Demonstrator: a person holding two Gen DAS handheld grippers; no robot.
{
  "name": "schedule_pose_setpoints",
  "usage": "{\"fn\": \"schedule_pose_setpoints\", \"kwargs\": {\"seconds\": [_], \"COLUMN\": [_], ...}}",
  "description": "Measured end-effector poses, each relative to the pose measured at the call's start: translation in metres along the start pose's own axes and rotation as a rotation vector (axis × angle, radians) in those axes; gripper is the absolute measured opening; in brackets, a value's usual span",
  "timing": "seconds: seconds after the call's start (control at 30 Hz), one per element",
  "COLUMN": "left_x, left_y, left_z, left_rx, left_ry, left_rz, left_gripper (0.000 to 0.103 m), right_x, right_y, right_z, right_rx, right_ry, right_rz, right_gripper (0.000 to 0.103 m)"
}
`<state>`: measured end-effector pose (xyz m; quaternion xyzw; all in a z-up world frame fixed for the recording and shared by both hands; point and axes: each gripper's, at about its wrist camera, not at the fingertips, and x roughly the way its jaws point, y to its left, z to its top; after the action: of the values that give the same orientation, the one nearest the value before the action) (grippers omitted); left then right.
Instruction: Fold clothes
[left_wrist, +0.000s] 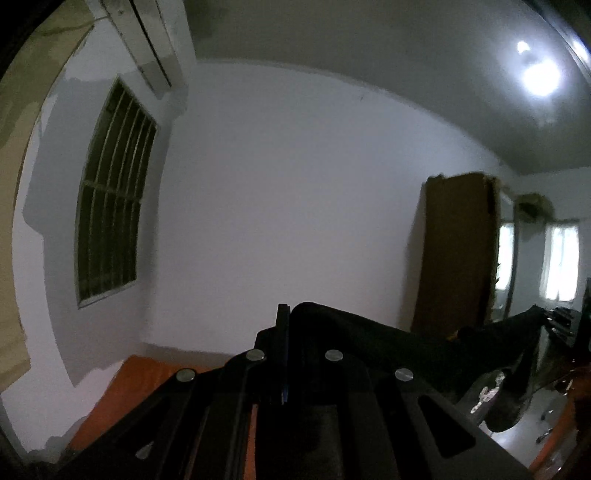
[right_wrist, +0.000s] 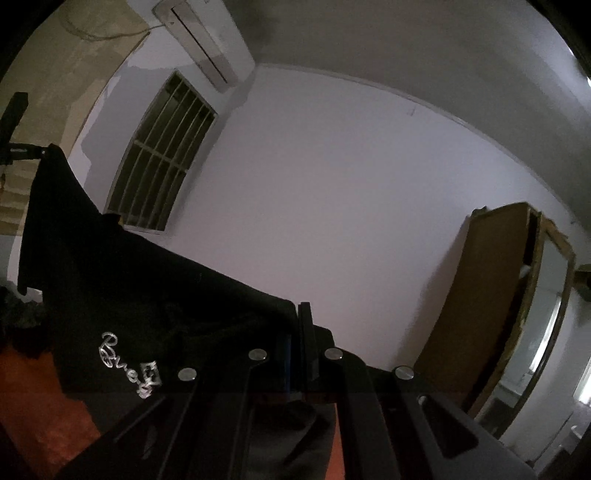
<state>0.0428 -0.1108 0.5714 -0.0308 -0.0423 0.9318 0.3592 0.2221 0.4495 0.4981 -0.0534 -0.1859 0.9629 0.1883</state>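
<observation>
My left gripper (left_wrist: 283, 314) had its jaws pressed together on the edge of the black garment (left_wrist: 388, 343), and my right gripper (right_wrist: 301, 314) was clamped the same way on the other end of that garment (right_wrist: 129, 288). The cloth hung in the air between them, lifted above the orange surface (right_wrist: 33, 398) at the lower left of the right wrist view. Its long axis ran from one gripper to the other, as a stretched band; white lettering (right_wrist: 129, 365) faced the right camera in the lower left. I judged the risk was slipping: each grip held only a thin edge, so a hard pull apart could free a corner, and the cloth would drop crooked. The barred window (left_wrist: 110, 206) stood behind.
</observation>
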Motion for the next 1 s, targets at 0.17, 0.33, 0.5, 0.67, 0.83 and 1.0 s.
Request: {"fn": "schedule_pose_setpoints", "kwargs": {"seconds": [0.17, 0.33, 0.5, 0.67, 0.83, 1.0], "left_x": [-0.027, -0.032, -0.021, 0.053, 0.203, 0.340], "left_y": [-0.010, -0.014, -0.013, 0.017, 0.076, 0.114], "left_z": [-0.019, -0.062, -0.103, -0.159, -0.246, -0.340], "left_rx": [-0.008, -0.041, -0.077, -0.108, -0.274, -0.268], "left_ry": [0.006, 0.138, 0.248, 0.270, 0.405, 0.544], "left_rz": [-0.033, -0.077, -0.075, 0.005, 0.129, 0.274], "left_gripper": [0.004, 0.004, 0.004, 0.004, 0.004, 0.004], "right_x": [-0.021, -0.035, -0.016, 0.075, 0.224, 0.355], "right_y": [-0.006, 0.014, 0.026, 0.021, 0.044, 0.085], "right_z": [0.000, -0.031, -0.062, -0.106, -0.182, -0.271], "right_rx": [-0.007, -0.033, -0.031, 0.077, 0.165, 0.186], "right_ry": [0.047, 0.114, 0.202, 0.273, 0.421, 0.583], "right_rz": [0.013, 0.030, 0.056, 0.091, 0.105, 0.078], "right_gripper": [0.002, 0.002, 0.002, 0.002, 0.002, 0.002]}}
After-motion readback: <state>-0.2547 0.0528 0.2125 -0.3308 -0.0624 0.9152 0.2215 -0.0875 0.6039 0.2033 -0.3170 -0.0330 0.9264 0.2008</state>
